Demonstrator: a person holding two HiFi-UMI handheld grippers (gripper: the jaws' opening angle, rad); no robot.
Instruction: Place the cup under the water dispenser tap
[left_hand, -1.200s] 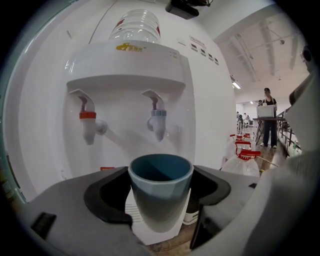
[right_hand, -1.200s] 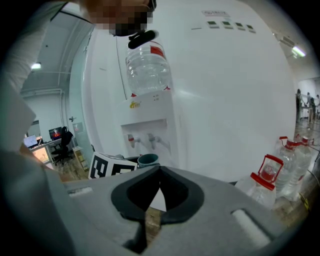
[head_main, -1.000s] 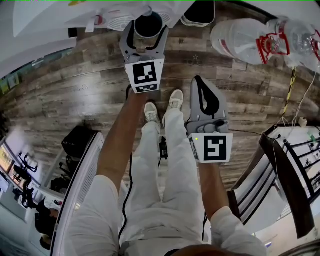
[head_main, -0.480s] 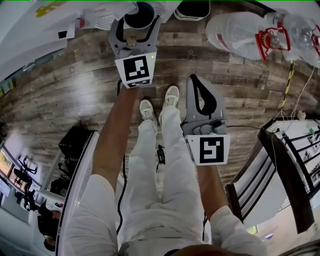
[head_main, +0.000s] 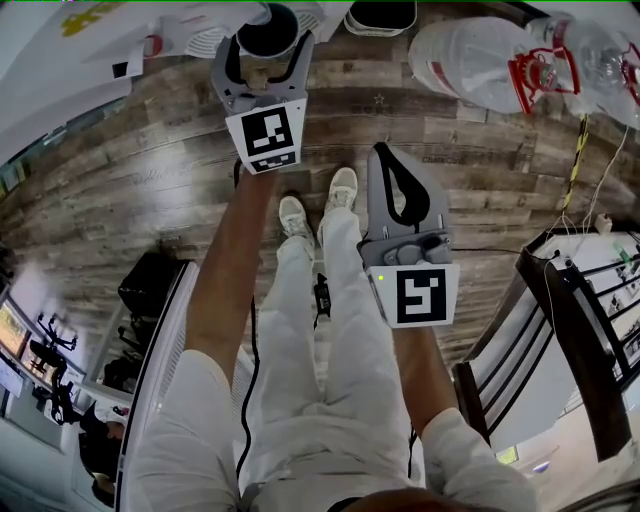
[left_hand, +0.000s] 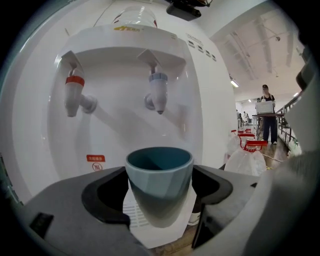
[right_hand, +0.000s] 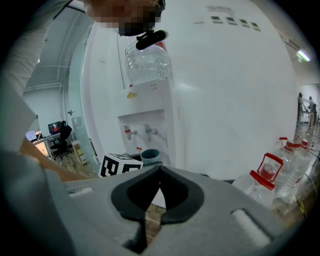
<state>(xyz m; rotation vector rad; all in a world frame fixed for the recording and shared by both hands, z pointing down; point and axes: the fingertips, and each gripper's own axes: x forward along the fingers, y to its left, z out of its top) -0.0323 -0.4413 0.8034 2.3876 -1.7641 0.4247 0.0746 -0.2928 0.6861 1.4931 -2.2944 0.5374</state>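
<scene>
L gripper (head_main: 268, 40) jaws are opening – the teal cup (left_hand: 159, 175) stands between them, pads look clear of its sides. Cup sits upright on the water dispenser's (left_hand: 125, 60) white drip tray (left_hand: 135, 222), directly below the blue tap (left_hand: 157, 92), the right-hand of its 2 taps; red tap (left_hand: 75, 95) is beside it. R gripper (right_hand: 160, 172) jaws are closed together w/ nothing in them, well back from the dispenser – clear water jugs (head_main: 480, 60) lie near the dispenser's side
</scene>
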